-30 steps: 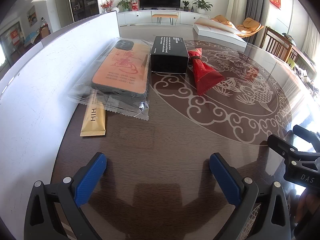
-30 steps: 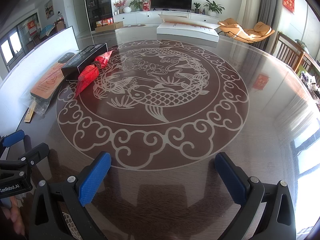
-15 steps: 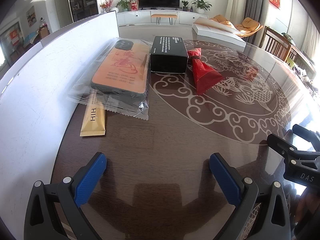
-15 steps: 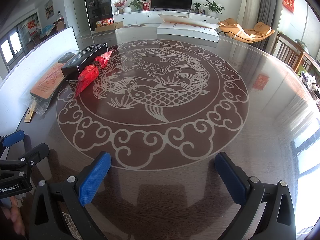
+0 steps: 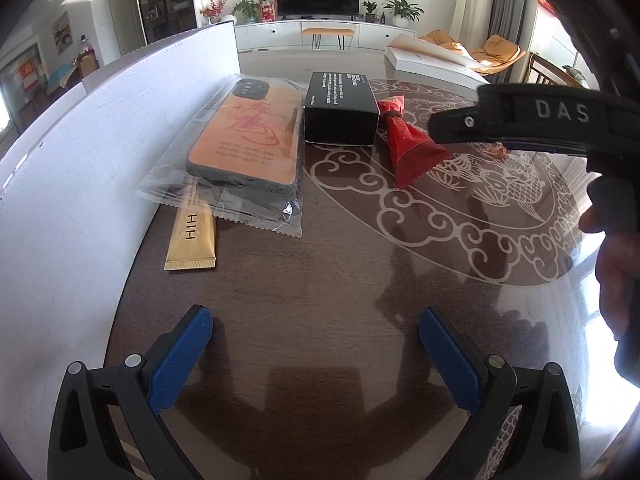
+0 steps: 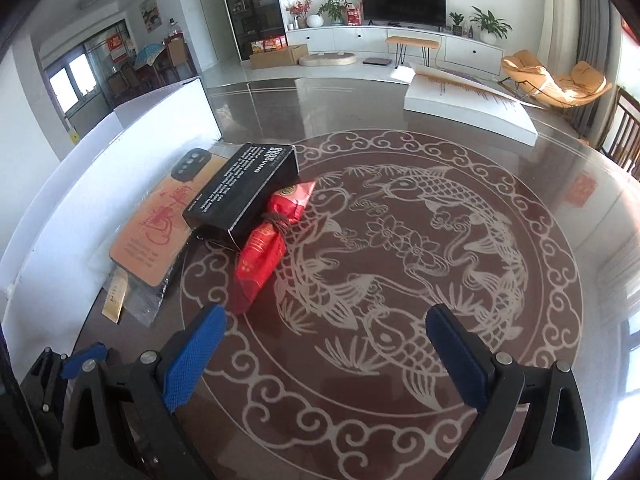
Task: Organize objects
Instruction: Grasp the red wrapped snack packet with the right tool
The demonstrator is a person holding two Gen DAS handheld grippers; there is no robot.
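Along the white board lie a phone case in a clear bag (image 5: 248, 144), a gold sachet (image 5: 192, 240) partly under the bag, a black box (image 5: 340, 108) and a red tied packet (image 5: 408, 144). My left gripper (image 5: 314, 320) hovers open over bare table, short of them. My right gripper (image 6: 326, 320) is open, its jaws closing with nothing between them. The red packet (image 6: 272, 240) ends just beyond its left finger (image 6: 196, 352), beside the black box (image 6: 244, 192). The right gripper's body (image 5: 520, 120) crosses the upper right of the left wrist view.
A white upright board (image 5: 80, 160) borders the table's left side. A flat white box (image 6: 468, 108) lies at the far edge. The glossy dark table (image 6: 400, 420) carries a fish pattern. A hand (image 5: 616, 280) shows at the right. Chairs stand beyond the table.
My right gripper has moved forward and left, up to the red packet and black box, and now reaches across the left wrist view. The left gripper has stayed put.
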